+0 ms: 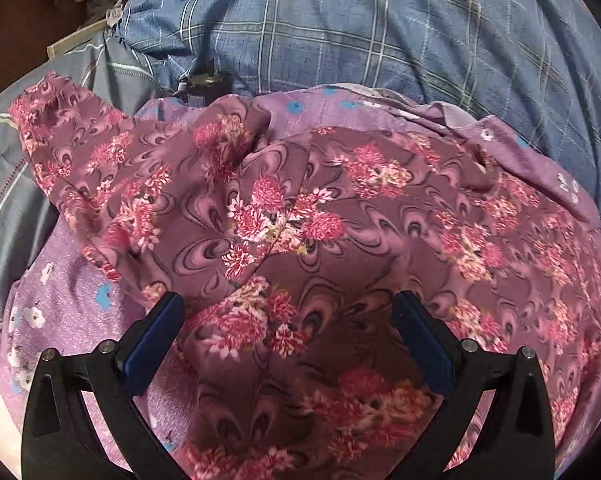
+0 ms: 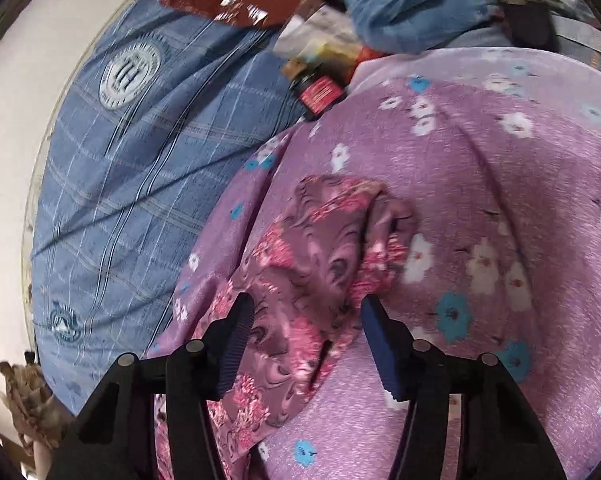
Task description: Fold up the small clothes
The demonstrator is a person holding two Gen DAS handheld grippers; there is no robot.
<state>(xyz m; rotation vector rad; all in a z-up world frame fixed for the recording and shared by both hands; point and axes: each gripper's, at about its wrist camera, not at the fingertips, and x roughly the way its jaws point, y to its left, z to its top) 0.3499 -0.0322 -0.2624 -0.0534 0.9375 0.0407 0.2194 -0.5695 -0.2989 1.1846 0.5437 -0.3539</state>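
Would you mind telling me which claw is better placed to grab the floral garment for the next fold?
Probably right. The right claw is open around a bunched end of the floral garment, while the left claw is open over its flat middle.

the lilac flowered sheet [image 2: 500, 168] lies bare to the right of the rumpled floral garment [image 2: 316, 256], open for passing. at its far edge a dark bottle [image 2: 318, 94] and loose clutter [image 2: 320, 44] crowd the blue checked bedding [image 2: 140, 184], blocking that way.
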